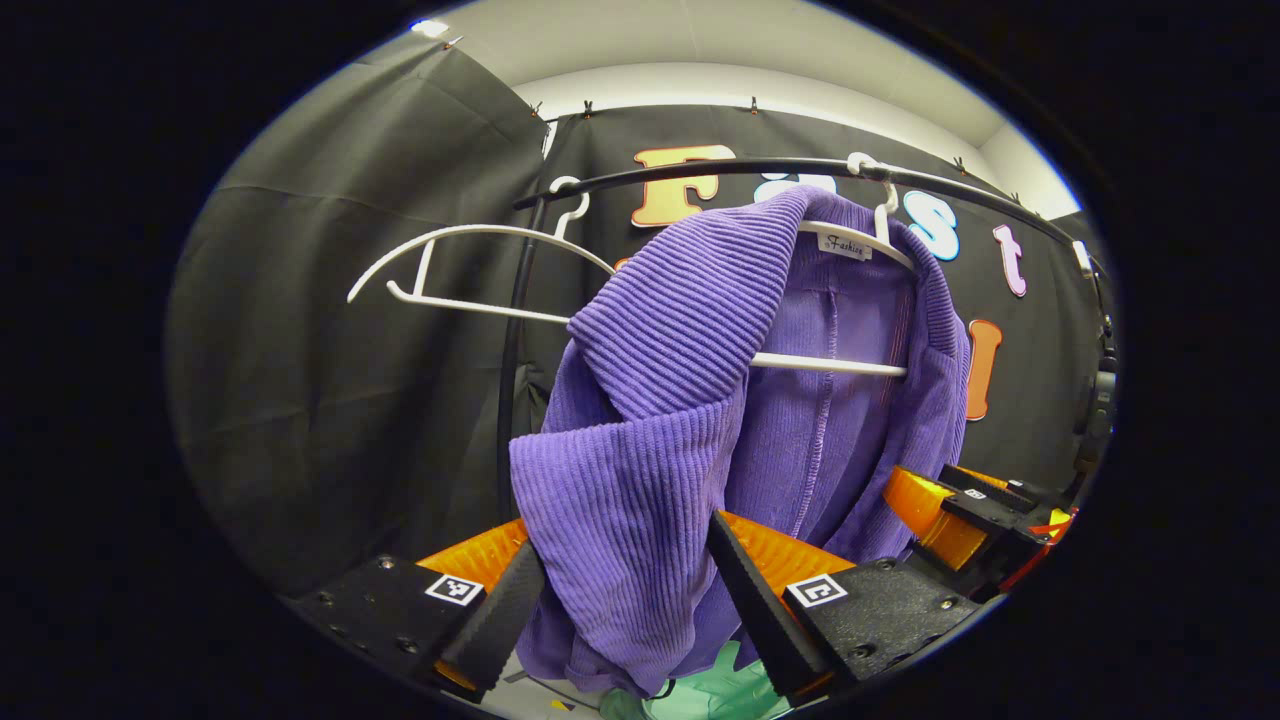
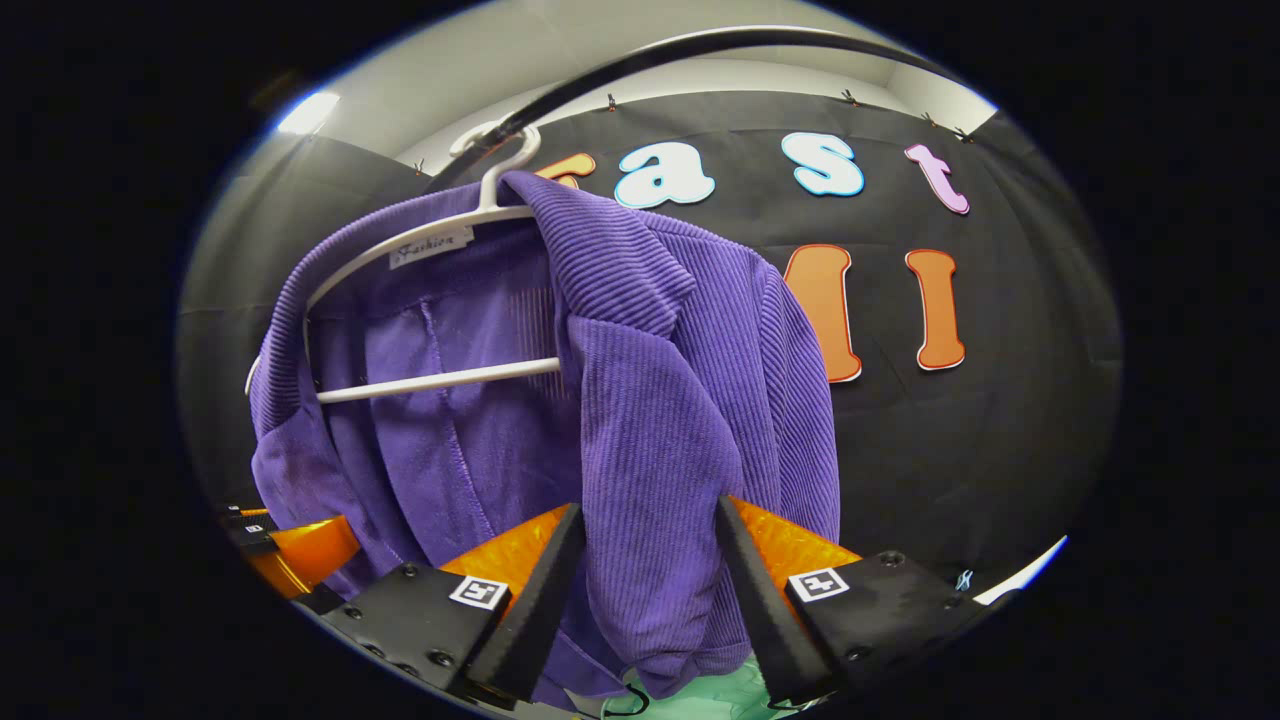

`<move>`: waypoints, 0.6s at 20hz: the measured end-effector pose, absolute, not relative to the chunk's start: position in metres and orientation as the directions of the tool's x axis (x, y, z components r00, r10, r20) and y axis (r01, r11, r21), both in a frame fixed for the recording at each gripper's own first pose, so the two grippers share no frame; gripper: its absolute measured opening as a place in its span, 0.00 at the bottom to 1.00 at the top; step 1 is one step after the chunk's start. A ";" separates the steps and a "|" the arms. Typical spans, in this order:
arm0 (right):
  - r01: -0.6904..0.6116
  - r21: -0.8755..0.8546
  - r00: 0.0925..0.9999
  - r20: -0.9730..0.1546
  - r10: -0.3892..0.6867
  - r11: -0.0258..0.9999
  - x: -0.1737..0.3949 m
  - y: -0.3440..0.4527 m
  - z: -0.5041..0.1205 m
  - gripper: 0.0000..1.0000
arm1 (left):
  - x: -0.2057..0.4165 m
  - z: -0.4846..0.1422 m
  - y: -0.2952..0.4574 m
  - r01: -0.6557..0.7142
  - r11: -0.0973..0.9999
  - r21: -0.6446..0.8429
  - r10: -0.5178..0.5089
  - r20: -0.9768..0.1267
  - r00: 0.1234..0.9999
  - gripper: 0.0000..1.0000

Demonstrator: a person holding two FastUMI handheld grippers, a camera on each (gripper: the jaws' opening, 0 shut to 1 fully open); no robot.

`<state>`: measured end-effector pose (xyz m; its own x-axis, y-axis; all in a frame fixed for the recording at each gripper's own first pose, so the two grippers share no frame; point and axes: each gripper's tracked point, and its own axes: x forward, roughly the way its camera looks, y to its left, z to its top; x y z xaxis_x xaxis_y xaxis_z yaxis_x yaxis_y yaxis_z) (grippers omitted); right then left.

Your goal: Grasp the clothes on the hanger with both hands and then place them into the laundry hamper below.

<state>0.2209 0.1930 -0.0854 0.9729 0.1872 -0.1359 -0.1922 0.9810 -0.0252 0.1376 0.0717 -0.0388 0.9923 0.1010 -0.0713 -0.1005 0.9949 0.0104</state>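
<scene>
The purple ribbed jacket (image 1: 690,400) hangs on a white hanger (image 1: 850,365) hooked over a black rail (image 1: 700,175), with its front panels drooping forward. In the left gripper view, the left claw (image 1: 625,610) has its fingers on either side of the jacket's front fold; the cloth fills the gap, but whether both fingers press on it cannot be told. In the right gripper view, the right claw (image 2: 645,590) stands likewise around the other front panel, grip equally unclear. The jacket's lower hem is cut off below both claws, where a pale green surface (image 1: 720,690) peeks through, too little of it to identify. A second, bare white hanger (image 1: 470,270) hangs beside the jacket, with open space beneath it.
</scene>
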 end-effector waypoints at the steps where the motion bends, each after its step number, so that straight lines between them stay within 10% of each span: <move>1: -0.191 -0.025 0.972 -0.145 0.186 0.981 0.224 0.193 -0.085 0.77 | 0.139 -0.039 0.073 -0.097 0.995 0.008 0.098 -0.074 0.992 0.96; 6: -0.192 0.013 0.969 -0.156 0.192 0.981 0.234 0.190 -0.082 0.53 | 0.147 -0.039 0.074 -0.072 0.997 -0.020 0.070 -0.082 0.994 0.91; 10: -0.190 0.035 0.968 -0.161 0.193 0.981 0.240 0.182 -0.077 0.10 | 0.151 -0.038 0.077 -0.061 0.998 -0.018 0.059 -0.083 0.995 0.91; 12: -0.218 0.059 0.957 -0.181 0.225 0.974 0.244 0.184 -0.075 0.10 | 0.152 -0.038 0.075 -0.048 0.999 -0.021 0.046 -0.092 0.995 0.79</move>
